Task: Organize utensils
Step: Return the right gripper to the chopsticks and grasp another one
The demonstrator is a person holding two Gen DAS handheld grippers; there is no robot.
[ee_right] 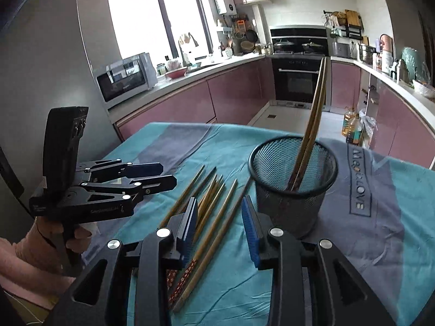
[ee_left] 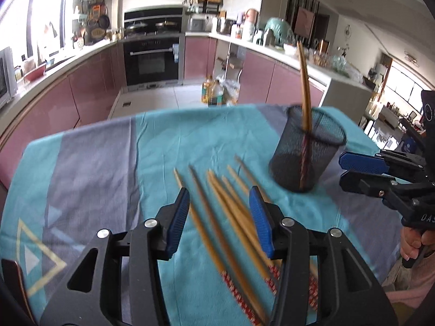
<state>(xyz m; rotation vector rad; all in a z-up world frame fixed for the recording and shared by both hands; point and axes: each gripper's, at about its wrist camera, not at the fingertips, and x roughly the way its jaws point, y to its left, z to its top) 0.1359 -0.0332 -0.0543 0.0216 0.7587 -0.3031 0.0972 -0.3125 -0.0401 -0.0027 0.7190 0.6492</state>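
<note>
Several wooden chopsticks (ee_left: 202, 190) lie side by side on the teal and grey tablecloth (ee_left: 108, 163), their patterned red ends towards me. To their right stands a black mesh cup (ee_left: 307, 157) with two chopsticks (ee_left: 305, 95) upright in it. My left gripper (ee_left: 219, 193) hovers open over the loose chopsticks, nothing pressed between its blue pads. My right gripper (ee_right: 220, 201) is open too, above the same chopsticks (ee_right: 231, 203), just left of the cup (ee_right: 291, 195). Each gripper shows in the other's view: the right gripper (ee_left: 342, 170) beside the cup, the left gripper (ee_right: 168, 174) at the table's left.
The table's far edge (ee_left: 190, 110) drops to a tiled kitchen floor where oil bottles (ee_left: 214, 92) stand. Pink cabinets and an oven (ee_left: 152, 59) line the back. A microwave (ee_right: 125, 78) sits on the left counter. A hand in a pink sleeve (ee_right: 40, 244) holds the left gripper.
</note>
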